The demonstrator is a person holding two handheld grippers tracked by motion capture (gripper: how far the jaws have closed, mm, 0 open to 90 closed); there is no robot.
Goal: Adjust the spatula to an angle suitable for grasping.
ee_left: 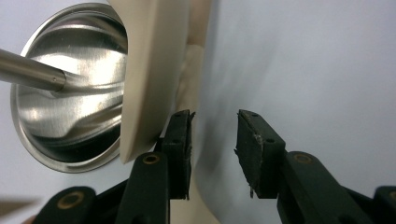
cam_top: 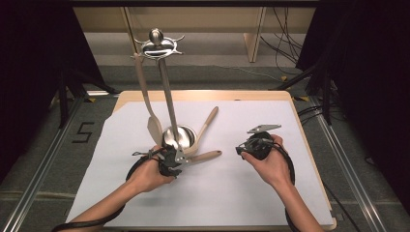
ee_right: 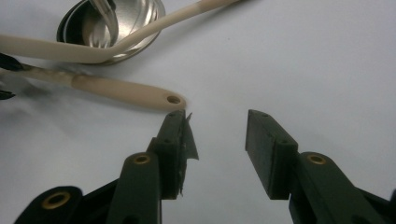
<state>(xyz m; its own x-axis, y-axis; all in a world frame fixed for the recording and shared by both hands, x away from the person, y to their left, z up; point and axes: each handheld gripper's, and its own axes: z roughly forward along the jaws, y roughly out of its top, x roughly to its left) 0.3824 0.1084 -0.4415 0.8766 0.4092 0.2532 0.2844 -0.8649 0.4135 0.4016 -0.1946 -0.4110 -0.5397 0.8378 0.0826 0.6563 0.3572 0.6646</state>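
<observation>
A metal utensil stand has a round base and a tall pole up to a hook ring. One beige spatula hangs from the ring. A beige spoon leans on the base. A third beige utensil lies flat, its handle pointing right. My left gripper is at this utensil's head end by the base, open; a beige blade stands against its left jaw's outer side and nothing is gripped. My right gripper is open over bare paper, the holed handle end just off its left jaw tip.
White paper covers the wooden table. The stand's shiny base lies left of the left gripper's jaws. Metal floor rails run along both sides of the table. Dark curtains flank the space.
</observation>
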